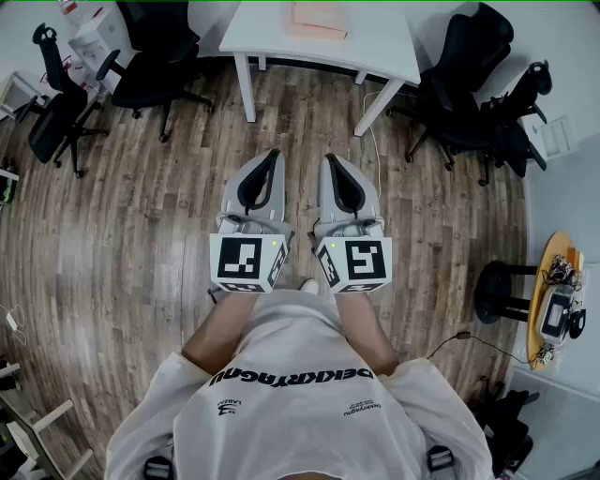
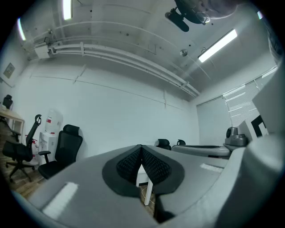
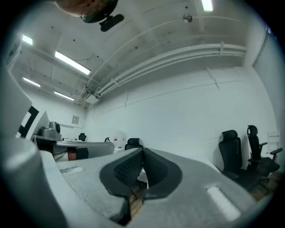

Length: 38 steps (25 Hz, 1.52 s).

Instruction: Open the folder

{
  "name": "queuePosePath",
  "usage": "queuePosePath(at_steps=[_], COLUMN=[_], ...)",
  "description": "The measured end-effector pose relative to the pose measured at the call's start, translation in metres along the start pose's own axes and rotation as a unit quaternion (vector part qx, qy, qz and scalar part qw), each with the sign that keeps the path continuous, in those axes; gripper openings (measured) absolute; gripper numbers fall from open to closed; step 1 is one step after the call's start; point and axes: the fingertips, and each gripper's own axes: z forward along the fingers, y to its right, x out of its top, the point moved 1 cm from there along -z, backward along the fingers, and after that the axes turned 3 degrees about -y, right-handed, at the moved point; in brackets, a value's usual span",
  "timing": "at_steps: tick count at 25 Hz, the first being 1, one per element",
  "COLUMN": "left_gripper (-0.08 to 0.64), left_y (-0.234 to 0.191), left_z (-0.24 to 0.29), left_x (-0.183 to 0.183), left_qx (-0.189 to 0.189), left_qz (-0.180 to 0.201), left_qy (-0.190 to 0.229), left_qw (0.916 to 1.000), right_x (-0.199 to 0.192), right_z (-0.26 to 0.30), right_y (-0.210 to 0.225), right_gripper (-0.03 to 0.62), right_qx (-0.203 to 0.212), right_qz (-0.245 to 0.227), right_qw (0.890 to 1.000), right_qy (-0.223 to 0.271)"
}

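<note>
A flat salmon-pink folder (image 1: 317,19) lies closed on the white table (image 1: 384,52) at the far end of the room in the head view. My left gripper (image 1: 273,156) and right gripper (image 1: 329,159) are held level, side by side, over the wooden floor well short of the table. Both are shut with nothing in them. In the left gripper view the black pads (image 2: 151,165) meet at the left gripper's (image 2: 141,147) tip. It is the same in the right gripper view, where the right gripper's (image 3: 143,151) tips touch. Neither gripper view shows the folder.
Black office chairs stand to the left (image 1: 155,66) and right (image 1: 469,89) of the table. A black stool (image 1: 502,292) and a wooden board with electronics (image 1: 553,305) are at the right. A cable (image 1: 375,155) trails on the floor by the table leg (image 1: 246,89).
</note>
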Motion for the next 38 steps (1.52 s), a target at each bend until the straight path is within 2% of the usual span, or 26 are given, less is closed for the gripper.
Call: queuePosePath(at_steps=[7,14,18,23,29,38], left_gripper=[-0.014,-0.013,-0.014,-0.013,-0.014,-0.009], left_y=[-0.033,-0.084,-0.111,-0.147,-0.172,-0.198], left_z=[-0.004,-0.015,-0.014,0.0,0.057,0.196], left_x=[0.005,0.009,0.005,-0.001,-0.008,-0.003], left_qx=[-0.011,-0.035,-0.043,-0.042,-0.043,-0.028], left_qz=[0.002,0.008,0.008,0.001,-0.003,0.015], left_qy=[0.002,-0.001,-0.006,-0.012,-0.016,-0.022], left_qw=[0.9999,0.9994,0.999,0.999,0.999,0.9993], right_x=[0.001,0.002,0.0,-0.008,-0.015,-0.007], right_z=[0.022,0.048,0.063,0.097,0.148,0.264], right_y=[-0.025,-0.067,-0.077,-0.085,-0.06,0.022], right_gripper=[-0.003,-0.005,-0.005,-0.005,-0.005,-0.005], right_qx=[-0.01,-0.04,-0.06,-0.065,-0.066,-0.047], right_qz=[0.01,0.012,0.02,0.019,0.015,0.028], right_qw=[1.0,0.999,0.998,0.998,0.998,0.998], right_qy=[0.007,0.02,0.025,0.014,0.01,0.017])
